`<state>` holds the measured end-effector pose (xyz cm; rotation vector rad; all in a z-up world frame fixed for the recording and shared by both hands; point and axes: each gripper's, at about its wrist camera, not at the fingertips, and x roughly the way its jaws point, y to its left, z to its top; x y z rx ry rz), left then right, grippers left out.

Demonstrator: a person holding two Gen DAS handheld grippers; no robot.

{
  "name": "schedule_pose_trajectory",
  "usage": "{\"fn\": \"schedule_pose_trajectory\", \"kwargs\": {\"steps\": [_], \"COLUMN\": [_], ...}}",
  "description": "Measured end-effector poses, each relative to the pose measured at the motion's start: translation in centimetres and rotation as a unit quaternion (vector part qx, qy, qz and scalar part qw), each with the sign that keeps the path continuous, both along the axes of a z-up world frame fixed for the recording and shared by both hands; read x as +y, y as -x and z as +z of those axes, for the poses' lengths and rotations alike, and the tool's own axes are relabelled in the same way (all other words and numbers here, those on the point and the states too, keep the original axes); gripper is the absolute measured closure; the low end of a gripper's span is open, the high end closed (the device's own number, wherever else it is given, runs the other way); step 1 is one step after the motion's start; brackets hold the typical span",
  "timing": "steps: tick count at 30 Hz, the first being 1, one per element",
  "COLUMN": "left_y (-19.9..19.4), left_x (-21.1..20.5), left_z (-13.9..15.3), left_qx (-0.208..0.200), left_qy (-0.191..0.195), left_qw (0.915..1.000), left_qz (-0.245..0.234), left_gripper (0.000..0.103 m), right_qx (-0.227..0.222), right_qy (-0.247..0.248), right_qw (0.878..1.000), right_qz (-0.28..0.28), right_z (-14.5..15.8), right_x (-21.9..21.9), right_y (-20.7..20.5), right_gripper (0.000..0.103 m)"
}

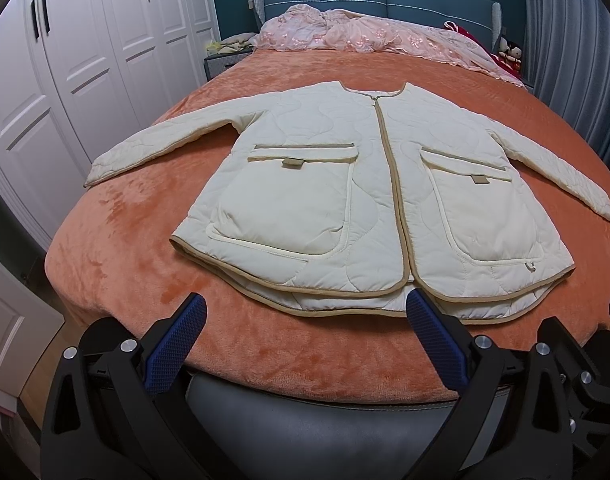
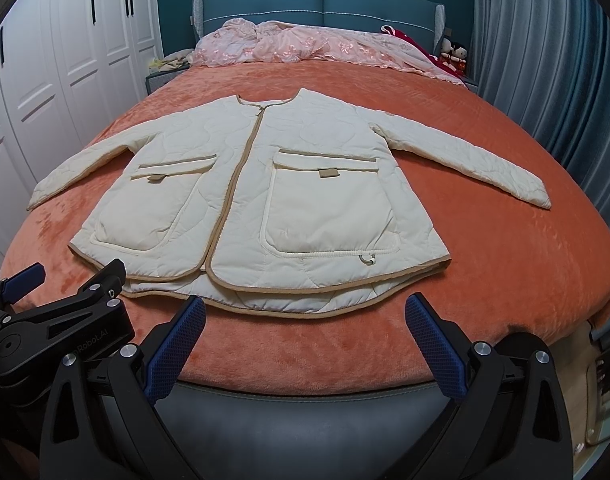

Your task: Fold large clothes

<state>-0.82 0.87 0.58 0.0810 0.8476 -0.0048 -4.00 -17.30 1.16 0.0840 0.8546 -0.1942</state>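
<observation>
While both tongs, left [image 1: 305, 316] and right [image 2: 305, 316], hovered spread apart and empty, the puffy quilted jacket [image 1: 369, 200] risked slipping or bunching on the plush orange bedspread [image 1: 125, 240].

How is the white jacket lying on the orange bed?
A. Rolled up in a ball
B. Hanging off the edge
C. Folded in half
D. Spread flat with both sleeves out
D: the jacket lies flat on the bed, zipped, with one sleeve stretched out to each side.
</observation>
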Motion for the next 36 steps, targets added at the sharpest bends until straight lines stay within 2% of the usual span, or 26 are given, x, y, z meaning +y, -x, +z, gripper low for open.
{"fn": "schedule_pose_trajectory", "kwargs": {"steps": [18, 27, 33, 36], "left_y": [0.0, 0.2, -0.7, -1.8], "left_x": [0.1, 0.5, -0.7, -1.1], "left_z": [0.0, -1.0, -1.2, -1.0], "left_qx": [0.001, 0.011, -0.001, -0.010], "left_qy": [0.000, -0.004, -0.026, -0.042], "left_qw": [1.0000, 0.9999, 0.9996, 0.9991], "left_qz": [0.000, 0.000, -0.004, 0.003], "left_gripper": [0.007, 0.009, 0.009, 0.009], "right_qx": [0.000, 0.017, 0.019, -0.004], "right_qy": [0.000, -0.001, 0.004, 0.012], "right_qw": [1.000, 1.000, 1.000, 1.000], "right_qz": [0.000, -0.001, 0.011, 0.002], "right_z": [0.0, -1.2, -2.0, -2.0], "right_x": [-0.1, 0.8, 0.0, -1.4], "right_y": [0.0, -0.2, -1.0, -1.7], "right_gripper": [0.005, 0.005, 0.005, 0.005]}}
